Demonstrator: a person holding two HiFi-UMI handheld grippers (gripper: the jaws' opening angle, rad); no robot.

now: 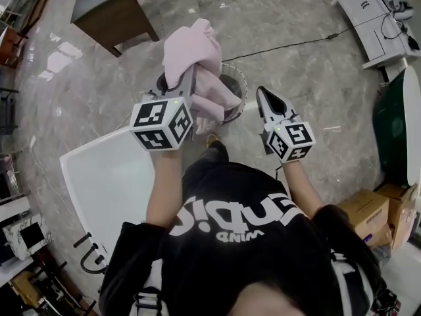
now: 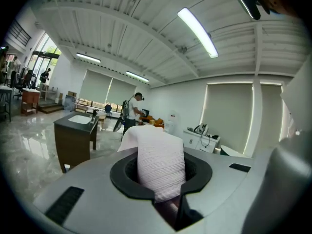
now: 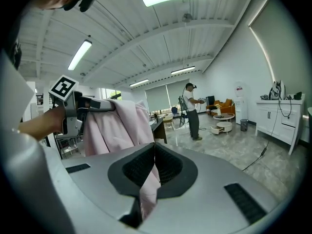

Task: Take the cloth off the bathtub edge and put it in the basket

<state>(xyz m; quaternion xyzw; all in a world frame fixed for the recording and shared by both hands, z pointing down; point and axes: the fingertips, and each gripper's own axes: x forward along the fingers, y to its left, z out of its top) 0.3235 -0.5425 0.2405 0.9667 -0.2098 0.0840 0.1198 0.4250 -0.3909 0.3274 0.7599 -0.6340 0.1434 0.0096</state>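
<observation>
Clamping pink cloth (image 1: 194, 48) in left gripper (image 1: 186, 78), dangling straight abv wire basket (image 1: 242, 78), w/ right gripper (image 1: 262, 96) shut just beside.

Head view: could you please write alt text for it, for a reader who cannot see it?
Seen from above, a person holds a pink cloth in the left claw above a wire basket on a grey stone floor. The right claw is just to the right of the cloth.
</observation>
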